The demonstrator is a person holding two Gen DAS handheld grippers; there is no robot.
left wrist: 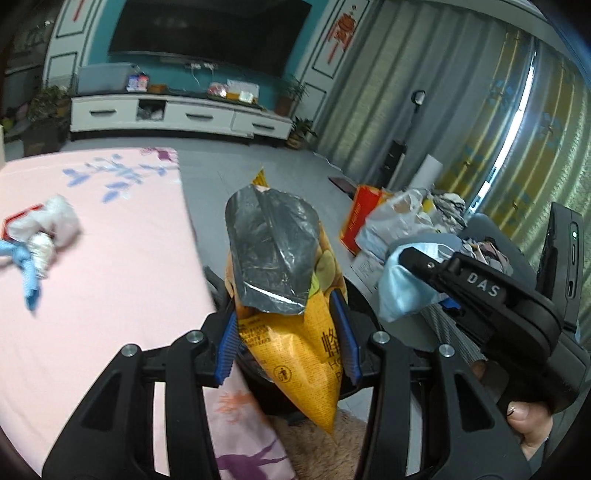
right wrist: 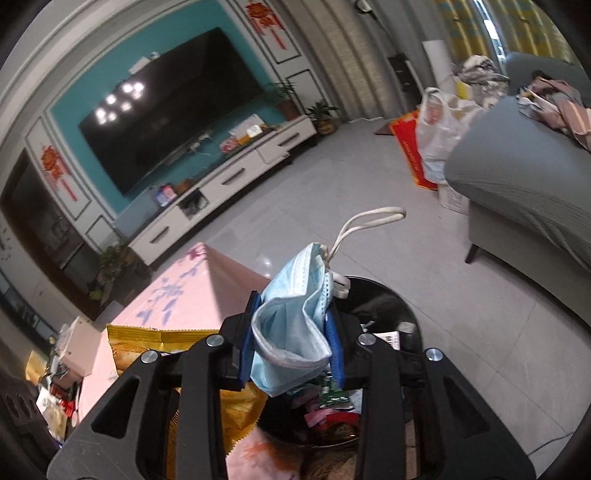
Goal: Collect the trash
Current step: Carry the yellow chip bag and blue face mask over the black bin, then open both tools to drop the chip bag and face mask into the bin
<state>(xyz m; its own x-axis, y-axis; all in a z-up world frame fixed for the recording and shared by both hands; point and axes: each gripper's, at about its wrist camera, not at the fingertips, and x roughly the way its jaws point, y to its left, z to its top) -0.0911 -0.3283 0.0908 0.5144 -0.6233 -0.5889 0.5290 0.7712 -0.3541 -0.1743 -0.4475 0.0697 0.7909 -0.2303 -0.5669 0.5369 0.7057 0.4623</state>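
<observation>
My left gripper (left wrist: 289, 332) is shut on a yellow snack bag (left wrist: 291, 354) with a silver inside, held beside the pink table's edge over a black bin (left wrist: 360, 306). The bag also shows in the right wrist view (right wrist: 236, 410). My right gripper (right wrist: 291, 347) is shut on a light blue face mask (right wrist: 291, 325) with a white ear loop, above the black trash bin (right wrist: 388, 306), which holds mixed scraps. The right gripper and mask also show in the left wrist view (left wrist: 402, 284). Crumpled white and blue trash (left wrist: 40, 240) lies on the pink tablecloth (left wrist: 110, 277).
A white TV stand (left wrist: 177, 114) and a wall TV (left wrist: 207, 33) stand at the far wall. Bags and a red box (left wrist: 388, 218) sit on the grey floor by the curtains. A grey sofa (right wrist: 517, 177) is on the right.
</observation>
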